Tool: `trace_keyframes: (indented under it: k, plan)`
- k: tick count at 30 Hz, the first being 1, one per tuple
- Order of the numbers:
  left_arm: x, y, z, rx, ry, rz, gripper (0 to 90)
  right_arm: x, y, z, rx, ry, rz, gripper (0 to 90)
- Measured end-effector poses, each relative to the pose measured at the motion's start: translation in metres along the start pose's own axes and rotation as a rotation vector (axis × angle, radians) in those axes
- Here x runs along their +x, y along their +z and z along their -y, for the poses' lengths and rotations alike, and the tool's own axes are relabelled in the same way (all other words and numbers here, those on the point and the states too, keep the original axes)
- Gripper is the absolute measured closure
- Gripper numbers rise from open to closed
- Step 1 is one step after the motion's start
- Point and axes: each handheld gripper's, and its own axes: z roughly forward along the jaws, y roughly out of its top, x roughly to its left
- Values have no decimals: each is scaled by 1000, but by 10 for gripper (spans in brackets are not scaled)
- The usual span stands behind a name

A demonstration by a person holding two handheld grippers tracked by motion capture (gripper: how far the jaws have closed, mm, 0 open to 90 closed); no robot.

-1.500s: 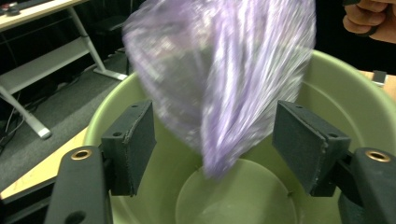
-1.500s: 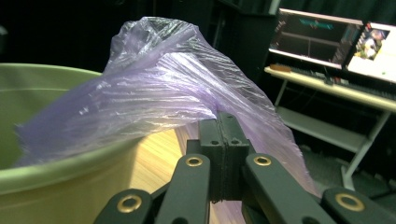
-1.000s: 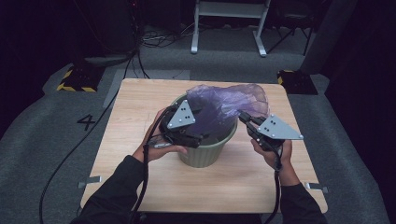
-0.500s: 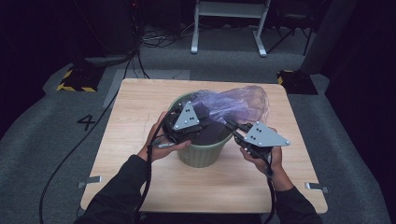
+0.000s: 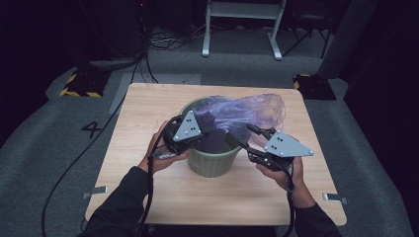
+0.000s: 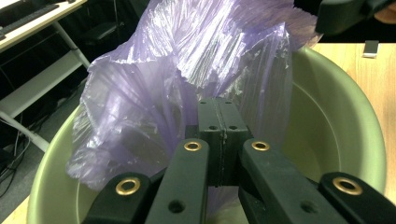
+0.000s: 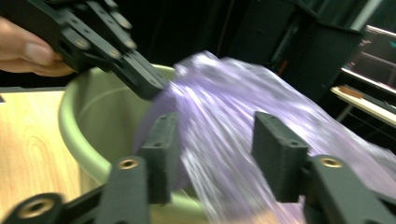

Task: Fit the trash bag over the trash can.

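Green bin (image 5: 213, 160) on the wooden bench (image 5: 148, 106), purple bag (image 5: 247, 112) draped over its far rim, left tongs (image 6: 218, 123) clenched on the bag inside, right tongs (image 7: 217, 140) just released, bag between them.

High view: dim room, background near black, light from above falling on the bench (image 5: 148, 197), evenly lit wood, soft shadow under the bin (image 5: 212, 163). Slightly soft and grainy overall, no glare. Dark sleeves merging into the lower edge. Left gripper view: bright and sharp, crisp folds on the purple bag (image 6: 154, 93), white glints on the plastic, brass rivets shining, a blown-out pale strip top left, some bending of lines toward the edges. Right gripper view: heavy motion blur across the bag, streaked highlights, bin rim smeared, own tongs (image 7: 217, 149) fairly sharp, background dark and out of focus.
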Motion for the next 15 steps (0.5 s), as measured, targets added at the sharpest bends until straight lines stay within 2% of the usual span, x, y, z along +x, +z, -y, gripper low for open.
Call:
trace_keyframes:
  k: [2,6,8,9,11,14,15]
  plan:
    - [1,-4,3,-2,-8,-3,900,-3,-6,6,18,3,-1,405]
    - [6,-8,10,-5,-24,-4,900,-9,-16,19,38,7,30,336]
    - [8,-8,13,-10,-44,7,900,-12,-19,25,49,10,47,355]
    - [9,-7,14,-12,-50,7,900,-13,-19,27,44,20,36,375]
    - [8,-5,12,-24,-59,8,897,-13,-17,27,57,14,47,383]
    - [5,-5,6,-29,-50,5,683,-15,-12,27,67,5,49,380]
    - [4,-6,4,-36,-49,20,660,-16,-11,28,72,3,56,362]
